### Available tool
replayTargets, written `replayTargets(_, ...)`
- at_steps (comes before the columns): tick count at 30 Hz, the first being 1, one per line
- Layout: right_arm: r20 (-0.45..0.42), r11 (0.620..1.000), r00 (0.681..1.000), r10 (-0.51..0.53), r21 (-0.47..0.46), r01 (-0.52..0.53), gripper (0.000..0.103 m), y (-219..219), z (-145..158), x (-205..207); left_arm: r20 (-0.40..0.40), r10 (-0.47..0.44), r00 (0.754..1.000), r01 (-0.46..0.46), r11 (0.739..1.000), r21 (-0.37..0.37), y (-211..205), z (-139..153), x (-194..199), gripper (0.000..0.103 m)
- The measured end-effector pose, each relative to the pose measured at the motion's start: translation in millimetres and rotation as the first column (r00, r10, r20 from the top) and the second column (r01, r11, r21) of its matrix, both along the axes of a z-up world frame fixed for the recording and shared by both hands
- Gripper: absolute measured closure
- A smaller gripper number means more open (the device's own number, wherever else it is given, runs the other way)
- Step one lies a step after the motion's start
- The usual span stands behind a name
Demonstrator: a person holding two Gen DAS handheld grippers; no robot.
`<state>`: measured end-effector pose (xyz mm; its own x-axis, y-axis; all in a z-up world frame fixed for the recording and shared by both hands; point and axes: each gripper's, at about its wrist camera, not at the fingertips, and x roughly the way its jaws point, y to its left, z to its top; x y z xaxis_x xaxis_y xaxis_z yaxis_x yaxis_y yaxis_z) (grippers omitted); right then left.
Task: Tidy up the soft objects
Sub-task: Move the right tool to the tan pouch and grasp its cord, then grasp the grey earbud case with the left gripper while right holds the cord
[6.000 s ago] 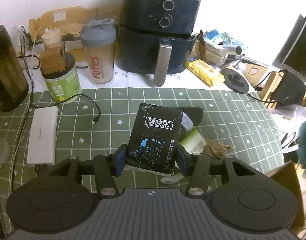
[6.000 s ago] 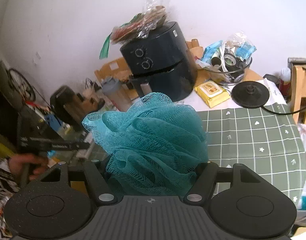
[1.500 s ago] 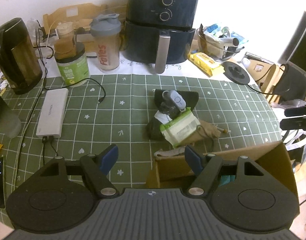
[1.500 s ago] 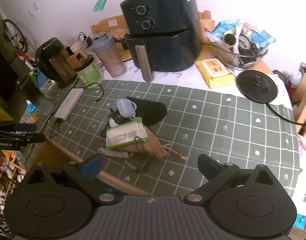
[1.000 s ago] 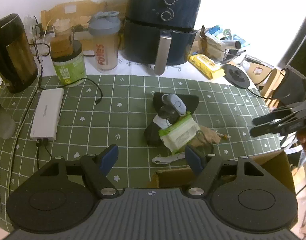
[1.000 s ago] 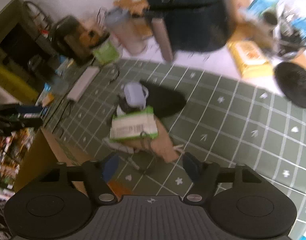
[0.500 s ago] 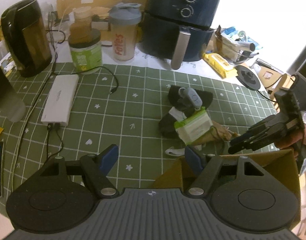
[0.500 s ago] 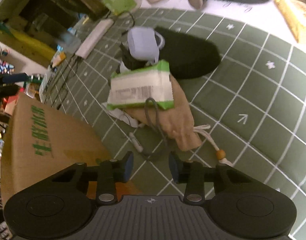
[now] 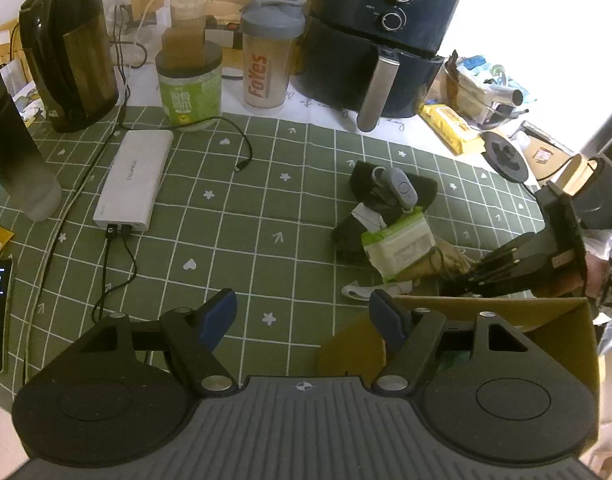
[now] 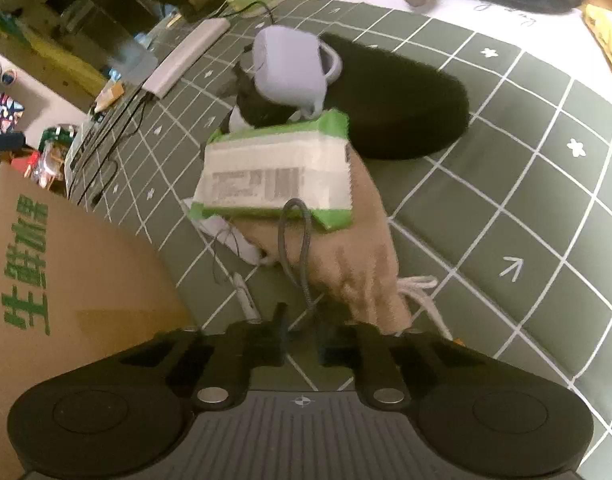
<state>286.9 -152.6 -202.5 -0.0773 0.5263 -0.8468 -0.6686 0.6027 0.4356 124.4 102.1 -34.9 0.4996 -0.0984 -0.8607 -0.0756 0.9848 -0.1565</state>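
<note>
The left gripper (image 9: 302, 312) hangs spread wide over the cardboard box (image 9: 546, 320). The right gripper (image 10: 302, 344) is nearly together at the tan pouch (image 10: 346, 256) under the wipes pack (image 10: 278, 176); whether it grips the cord, I cannot tell.

A matt green cloth (image 9: 234, 216) with a white printed grid covers the table. The box (image 10: 66, 264) is plain brown cardboard, dull and smooth. The wipes pack (image 10: 278, 172) is glossy plastic film. Under it lies a tan pouch (image 10: 354, 260) of coarse woven fabric. The air fryer (image 9: 370, 48) is dark glossy plastic with a brushed-metal handle.
</note>
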Motion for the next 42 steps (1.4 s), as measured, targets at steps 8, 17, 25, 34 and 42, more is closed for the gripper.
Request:
replayTargets(8,0.040,0.999,0.999,-0.028,0.021,0.027,0.098,-10.6,15.3,-6.3,0.019,-0.036,0.999,0.036,0.999,-0.018,-4.8,3.8,6.8,0.030)
replayTargets(17,0.152,0.987,0.976,-0.156,0.056,0.149,0.098,-35.2,69.7,-20.7,0.058,-0.124,0.991,0.125,0.992,-0.016,-12.6,8.9,25.2,0.030)
replayTargets(25,0.251,0.952,0.918,-0.306,0.088,0.293,0.098,-56.3,113.7,-39.9,0.101,-0.231,0.968,0.229,0.973,0.024,-25.9,10.1,53.8,0.030)
replayTargets(34,0.319,0.909,0.854,-0.411,0.077,0.409,0.098,-77.2,140.2,-56.0,0.148,-0.385,0.911,0.380,0.923,0.065,-53.7,15.1,87.9,0.030)
replayTargets(42,0.338,0.880,0.816,-0.469,0.107,0.462,0.098,-85.1,157.4,-74.7,0.119,-0.482,0.868,0.466,0.874,0.140,-75.6,-7.2,107.7,0.030)
